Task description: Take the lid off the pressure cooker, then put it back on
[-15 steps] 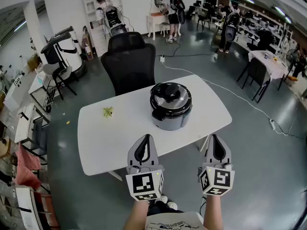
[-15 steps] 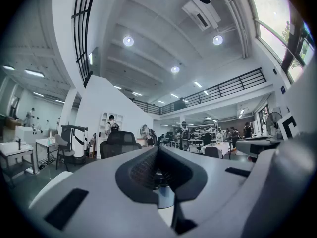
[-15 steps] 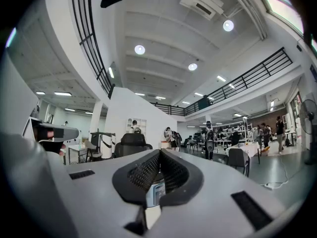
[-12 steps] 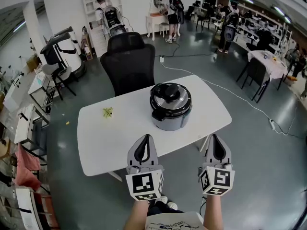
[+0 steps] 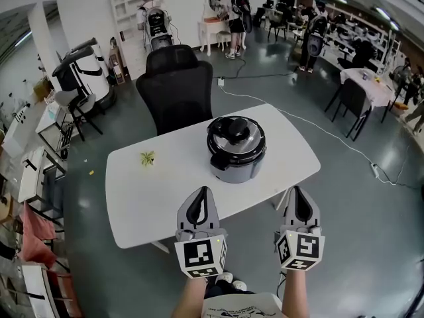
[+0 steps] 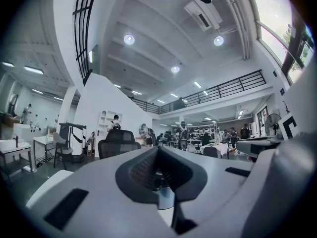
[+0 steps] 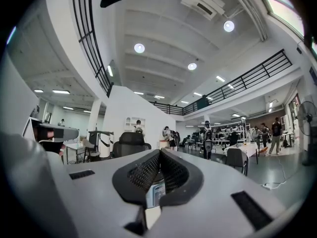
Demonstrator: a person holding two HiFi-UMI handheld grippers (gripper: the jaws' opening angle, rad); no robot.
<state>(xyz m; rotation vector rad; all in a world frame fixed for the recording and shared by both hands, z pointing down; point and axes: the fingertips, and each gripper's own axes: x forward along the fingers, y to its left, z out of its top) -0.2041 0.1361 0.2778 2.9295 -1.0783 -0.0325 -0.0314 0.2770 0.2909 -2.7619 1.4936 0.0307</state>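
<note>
A silver pressure cooker (image 5: 236, 150) stands on the white table (image 5: 165, 184), right of its middle. Its black lid (image 5: 234, 132) with a round knob sits on top. My left gripper (image 5: 201, 194) hovers shut over the table's near edge, short of the cooker, with nothing in its jaws. My right gripper (image 5: 296, 192) is shut and empty too, held beside the table's near right corner. Through the slit of the closed jaws, the left gripper view shows a sliver of the cooker (image 6: 165, 197), and so does the right gripper view, cooker (image 7: 154, 192).
A small green item (image 5: 147, 158) lies on the table's left part. A black office chair (image 5: 176, 88) stands behind the table. A white cable (image 5: 318, 128) runs over the floor on the right. People stand at benches far back.
The head view has shifted slightly. Both grippers and the cooker stay where they were.
</note>
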